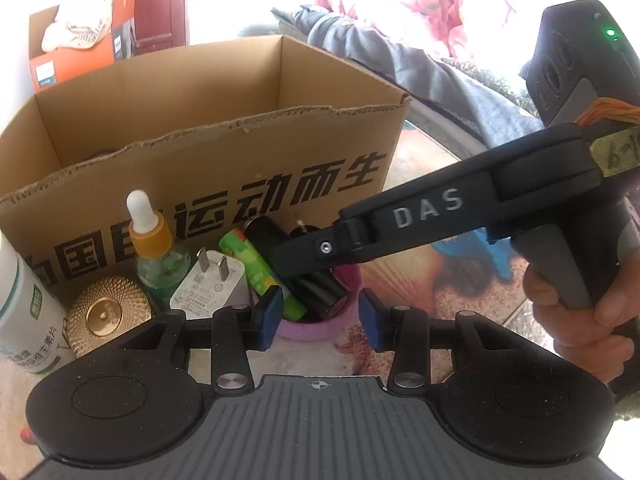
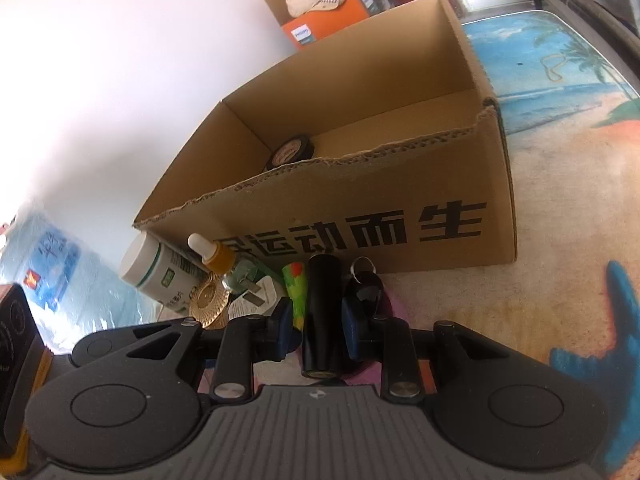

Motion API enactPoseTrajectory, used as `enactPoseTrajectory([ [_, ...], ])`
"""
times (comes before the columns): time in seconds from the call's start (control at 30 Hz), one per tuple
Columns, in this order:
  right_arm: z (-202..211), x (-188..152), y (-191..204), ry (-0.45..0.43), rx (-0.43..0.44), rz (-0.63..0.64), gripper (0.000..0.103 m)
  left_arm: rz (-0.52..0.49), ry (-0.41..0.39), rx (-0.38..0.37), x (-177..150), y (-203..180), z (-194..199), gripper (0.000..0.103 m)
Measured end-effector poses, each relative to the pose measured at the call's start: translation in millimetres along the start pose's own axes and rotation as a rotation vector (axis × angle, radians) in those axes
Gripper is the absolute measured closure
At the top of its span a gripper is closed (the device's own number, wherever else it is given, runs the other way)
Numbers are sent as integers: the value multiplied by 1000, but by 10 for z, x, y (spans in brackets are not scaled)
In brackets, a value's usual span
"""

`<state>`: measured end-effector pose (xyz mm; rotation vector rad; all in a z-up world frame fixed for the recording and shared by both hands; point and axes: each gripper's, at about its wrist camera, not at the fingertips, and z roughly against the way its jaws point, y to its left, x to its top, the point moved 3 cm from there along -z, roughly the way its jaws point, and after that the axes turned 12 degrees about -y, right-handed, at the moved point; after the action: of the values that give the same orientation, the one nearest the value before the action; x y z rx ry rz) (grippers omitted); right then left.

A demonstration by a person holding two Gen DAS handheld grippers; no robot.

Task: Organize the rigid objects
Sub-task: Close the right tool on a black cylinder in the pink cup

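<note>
A black cylinder (image 2: 320, 316) lies between the pads of my right gripper (image 2: 316, 326), whose jaws stand open around it with a gap on the left. It lies in a purple holder (image 1: 308, 326) with a green patterned tube (image 1: 260, 272) and a black key fob (image 2: 366, 284). My left gripper (image 1: 318, 320) is open and empty just in front of the holder. The right gripper's arm (image 1: 420, 216) reaches in from the right. An open cardboard box (image 2: 360, 196) stands behind, with a black tape roll (image 2: 290, 152) inside.
Left of the holder stand a white charger plug (image 1: 208, 284), a dropper bottle (image 1: 154, 248), a gold disc (image 1: 108, 312) and a white-green bottle (image 1: 24, 312). An orange box with cloth (image 2: 320, 0) sits behind. A beach-print cloth (image 2: 560, 160) covers the table.
</note>
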<state>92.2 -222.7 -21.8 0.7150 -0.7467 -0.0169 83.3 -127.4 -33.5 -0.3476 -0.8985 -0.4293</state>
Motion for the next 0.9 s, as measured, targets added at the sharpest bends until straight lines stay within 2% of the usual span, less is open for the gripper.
enactPoseTrajectory([
  [0.1, -8, 15, -19, 50, 32, -35, 75, 12, 14, -6, 9, 39, 5, 61],
  [0.23, -43, 38, -61, 92, 31, -63, 75, 24, 19, -14, 23, 51, 1, 61],
  [0.4, -58, 56, -51, 86, 1, -73, 75, 9, 11, -19, -3, -20, 14, 65],
  [0.6, -74, 55, -68, 101, 14, -102, 75, -15, 15, 14, -22, -28, 0, 65],
  [0.7, -73, 52, -57, 99, 11, -93, 75, 5, 10, 8, -4, -21, -6, 66],
  [0.77, -64, 45, -73, 94, 11, -107, 75, -6, -2, 17, 2, -20, -13, 72],
  [0.9, -32, 10, -99, 82, 20, -132, 76, -9, -8, 9, -11, -20, 15, 72],
])
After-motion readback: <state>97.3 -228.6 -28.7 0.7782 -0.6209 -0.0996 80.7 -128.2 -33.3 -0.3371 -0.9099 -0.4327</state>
